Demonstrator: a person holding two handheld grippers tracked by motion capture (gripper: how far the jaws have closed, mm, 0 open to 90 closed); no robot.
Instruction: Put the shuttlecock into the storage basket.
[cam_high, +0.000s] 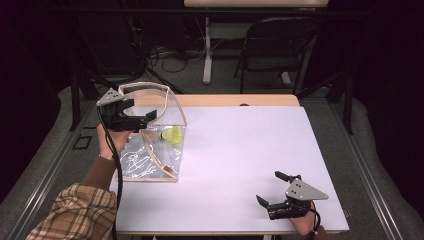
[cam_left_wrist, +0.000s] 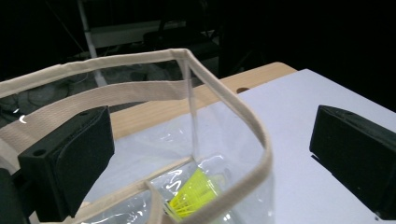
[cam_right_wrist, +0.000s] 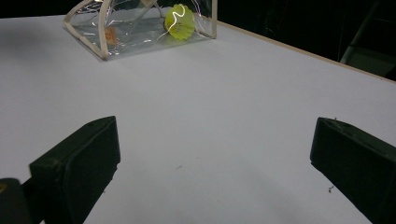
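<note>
A clear plastic bag (cam_high: 176, 106) with beige trim stands on the left of the white table (cam_high: 240, 150). A yellow shuttlecock (cam_high: 172, 135) lies inside it at the bottom. My left gripper (cam_high: 142, 111) is held up at the bag's top, open. In the left gripper view the beige rim (cam_left_wrist: 224, 93) runs between the wide jaws, the handle strap (cam_left_wrist: 116, 93) lies by the left one, and the shuttlecock (cam_left_wrist: 196, 193) is below. My right gripper (cam_high: 268, 187) rests low near the table's front right, open and holding nothing. Ahead of it are the bag (cam_right_wrist: 86, 39) and shuttlecock (cam_right_wrist: 180, 22).
A wooden strip (cam_high: 225, 100) edges the back of the table. Beyond it are a folding chair (cam_high: 280, 45), a table leg and cables on the floor. White tabletop (cam_right_wrist: 210, 102) stretches between the right gripper and the bag.
</note>
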